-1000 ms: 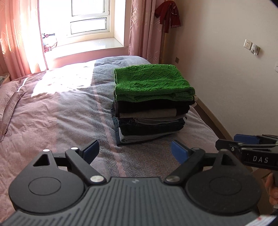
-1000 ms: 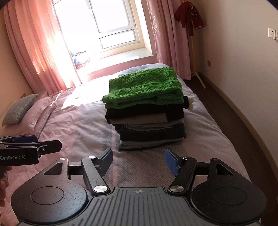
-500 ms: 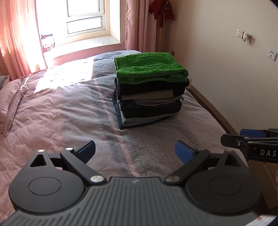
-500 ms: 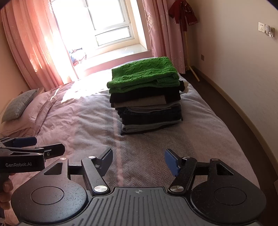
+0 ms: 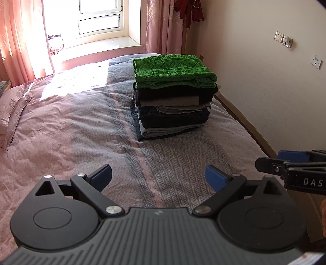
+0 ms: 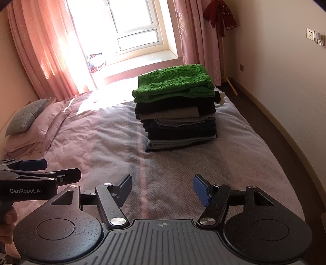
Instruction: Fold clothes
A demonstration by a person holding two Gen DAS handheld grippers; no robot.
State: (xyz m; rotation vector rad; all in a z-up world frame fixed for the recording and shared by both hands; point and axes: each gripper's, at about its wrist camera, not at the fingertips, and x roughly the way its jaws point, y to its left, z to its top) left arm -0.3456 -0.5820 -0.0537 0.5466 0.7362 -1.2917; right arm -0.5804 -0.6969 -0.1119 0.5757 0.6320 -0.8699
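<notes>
A stack of folded clothes (image 5: 173, 110) (image 6: 179, 122) sits on the bed's right half, topped by a green knit sweater (image 5: 172, 70) (image 6: 175, 84) over dark and grey garments. My left gripper (image 5: 159, 176) is open and holds nothing, hovering over the bedspread well short of the stack. My right gripper (image 6: 163, 188) is also open and holds nothing, at a similar distance. Each gripper shows at the edge of the other's view: the right gripper (image 5: 289, 165) at far right, the left gripper (image 6: 44, 173) at far left.
The pink and grey striped bedspread (image 5: 81, 126) covers the bed. Pillows (image 6: 28, 118) lie at the left. A window (image 6: 134, 26) with pink curtains is behind. A wall (image 5: 264, 81) and floor strip (image 6: 264, 122) run along the right. A red garment (image 6: 220, 14) hangs in the corner.
Both grippers have pulled back from the stack, which now looks smaller and farther off. Both stay open. The stack has not moved.
</notes>
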